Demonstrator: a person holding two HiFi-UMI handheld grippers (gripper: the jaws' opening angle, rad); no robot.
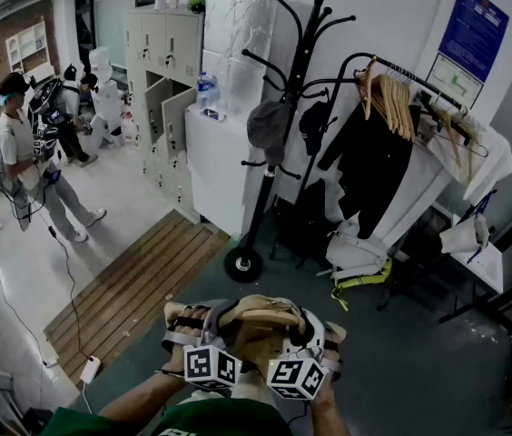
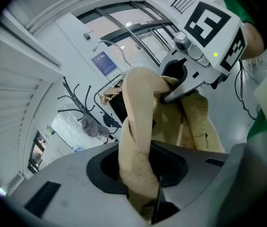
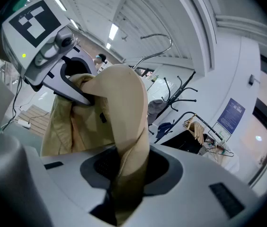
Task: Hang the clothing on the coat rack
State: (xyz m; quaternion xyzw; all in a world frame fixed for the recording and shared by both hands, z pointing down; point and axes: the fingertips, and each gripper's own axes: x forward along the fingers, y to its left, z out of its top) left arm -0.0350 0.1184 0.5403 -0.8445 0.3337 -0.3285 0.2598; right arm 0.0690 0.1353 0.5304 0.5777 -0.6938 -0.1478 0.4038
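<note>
A tan garment point(image 1: 254, 316) is bunched between my two grippers at the bottom of the head view. My left gripper point(image 1: 192, 323) is shut on one fold of it, which is pinched between the jaws in the left gripper view point(image 2: 140, 171). My right gripper point(image 1: 318, 327) is shut on another fold point(image 3: 124, 171). Each gripper shows in the other's view, close by and holding the cloth. The black coat rack point(image 1: 283, 98) stands ahead on its round base, with a grey hat point(image 1: 268, 123) and a dark item on its hooks.
Right of the rack, a clothes rail point(image 1: 419, 84) carries wooden hangers and a black garment point(image 1: 369, 166); a bag point(image 1: 358, 254) lies below. A white cabinet point(image 1: 218, 157) and lockers point(image 1: 161, 66) stand behind. A wooden floor panel point(image 1: 133, 289) lies left, and a person point(image 1: 24, 148) stands far left.
</note>
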